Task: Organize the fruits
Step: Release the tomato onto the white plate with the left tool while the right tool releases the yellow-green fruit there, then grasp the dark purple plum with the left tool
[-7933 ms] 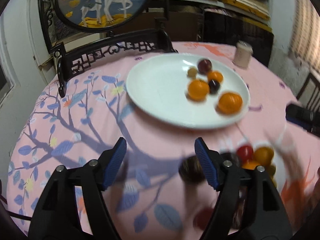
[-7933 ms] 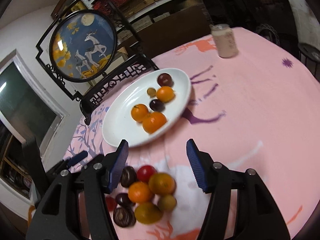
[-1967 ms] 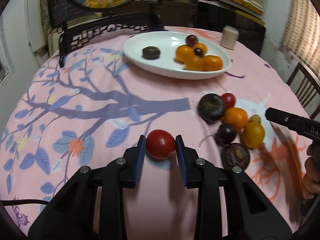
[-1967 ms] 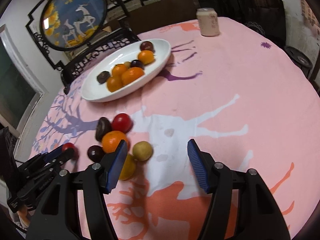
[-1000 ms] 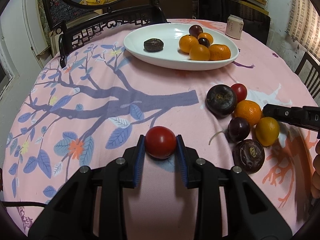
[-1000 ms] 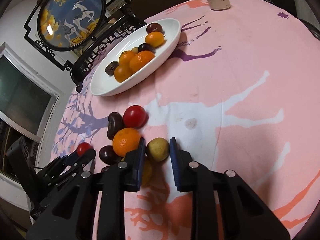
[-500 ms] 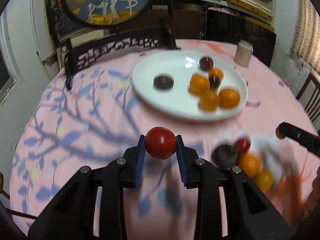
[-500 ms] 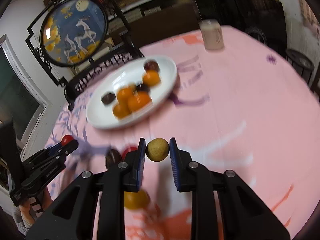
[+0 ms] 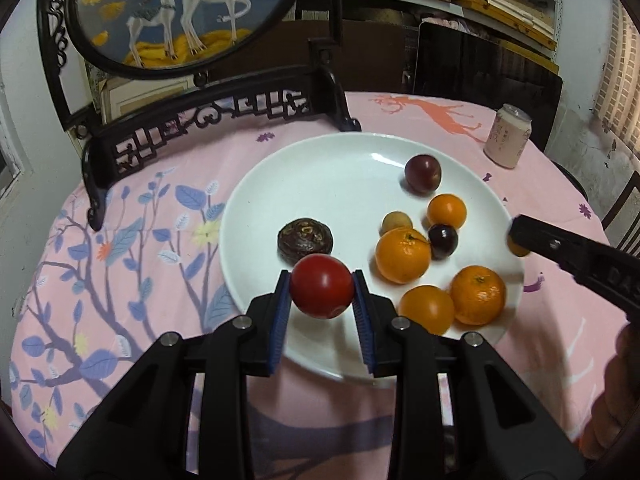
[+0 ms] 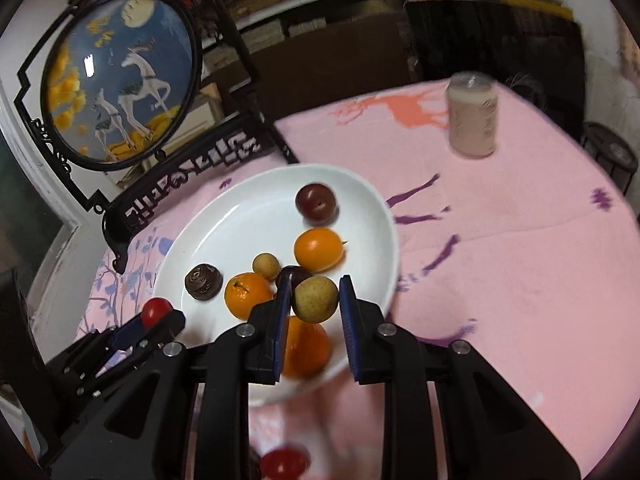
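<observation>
Between the left tongs (image 9: 321, 292) sits a red fruit (image 9: 321, 286).

L gripper (image 9: 321, 303) w/ red fruit (image 9: 321, 286) | R gripper (image 10: 313, 310) w/ yellow fruit (image 10: 315, 299) | both lifted to plate (image 9: 280, 176)
</observation>
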Demonstrator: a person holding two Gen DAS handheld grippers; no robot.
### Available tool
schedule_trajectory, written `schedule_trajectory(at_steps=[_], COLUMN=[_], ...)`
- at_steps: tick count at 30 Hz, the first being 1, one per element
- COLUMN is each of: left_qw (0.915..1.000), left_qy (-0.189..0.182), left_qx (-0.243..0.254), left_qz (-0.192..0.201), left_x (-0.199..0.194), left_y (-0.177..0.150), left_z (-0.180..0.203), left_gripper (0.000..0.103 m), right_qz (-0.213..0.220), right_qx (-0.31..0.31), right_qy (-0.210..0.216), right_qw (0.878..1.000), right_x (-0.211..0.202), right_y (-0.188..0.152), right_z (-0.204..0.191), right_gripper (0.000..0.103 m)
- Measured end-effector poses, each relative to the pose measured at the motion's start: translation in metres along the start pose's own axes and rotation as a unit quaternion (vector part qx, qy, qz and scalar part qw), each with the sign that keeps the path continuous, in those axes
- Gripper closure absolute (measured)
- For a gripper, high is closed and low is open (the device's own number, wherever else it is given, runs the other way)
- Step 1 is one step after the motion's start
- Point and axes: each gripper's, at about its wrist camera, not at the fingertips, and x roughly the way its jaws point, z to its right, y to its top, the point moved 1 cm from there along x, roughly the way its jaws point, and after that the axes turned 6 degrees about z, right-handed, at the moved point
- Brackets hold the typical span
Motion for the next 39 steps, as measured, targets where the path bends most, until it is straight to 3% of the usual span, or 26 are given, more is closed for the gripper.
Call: schedule_trajectory(at_steps=[1, 2, 7, 11, 18, 21, 22, 29, 35, 39], left_qw=[1.0000, 1.0000, 0.9999, 0.9995, 0.9986, 0.9983, 0.9982, 0.9989, 0.9981, 0.9959], left_qy=[-0.001, 0.000, -0.001, 0.014, 0.019, 0.031, 0.035, 0.038, 0.015, 0.015], left_qx=[-0.001, 0.000, -0.006, -0.005, -0.040, -0.041, -0.040, -0.012, 0.042, 0.083], left_qz=[-0.001, -0.001, 0.011, 0.029, 0.029, 0.028, 0.027, 0.025, 0.042, 0.033], left_x=[0.002, 0.003, -0.006, -0.021, -0.045, -0.053, -0.056, -0.074, -0.079, -0.068], left_y=[-0.001, -0.002, -0.001, -0.008, -0.035, -0.049, -0.053, -0.079, -0.083, -0.085], left_z=[-0.001, -0.001, -0.003, -0.006, -0.024, -0.027, -0.027, -0.014, 0.017, 0.036], left_gripper=[0.065, 0.053, 0.049, 0.033, 0.021, 0.019, 0.018, 0.011, 0.008, 0.008], right_qz=[-0.005, -0.008, 0.010, 0.023, 0.041, 0.049, 0.049, 0.042, 0.050, 0.037], right_qx=[0.004, 0.006, 0.009, 0.012, -0.010, -0.028, -0.030, -0.072, -0.045, -0.007], right_qy=[0.002, 0.005, 0.015, 0.025, 0.017, 0.010, 0.011, -0.008, -0.024, -0.017], right_qw=[1.000, 1.000, 1.000, 0.999, 0.999, 0.998, 0.998, 0.996, 0.997, 0.999], right_x=[0.005, 0.007, -0.005, -0.027, -0.067, -0.084, -0.089, -0.113, -0.118, -0.114], right_y=[0.000, -0.001, -0.002, -0.006, -0.036, -0.056, -0.062, -0.109, -0.107, -0.102], right_z=[0.002, 0.004, 0.008, 0.006, 0.002, 0.001, 0.001, 0.001, 0.016, 0.030], right_gripper=[0.069, 0.066, 0.066, 0.065, 0.059, 0.053, 0.045, 0.040, 0.035, 0.035])
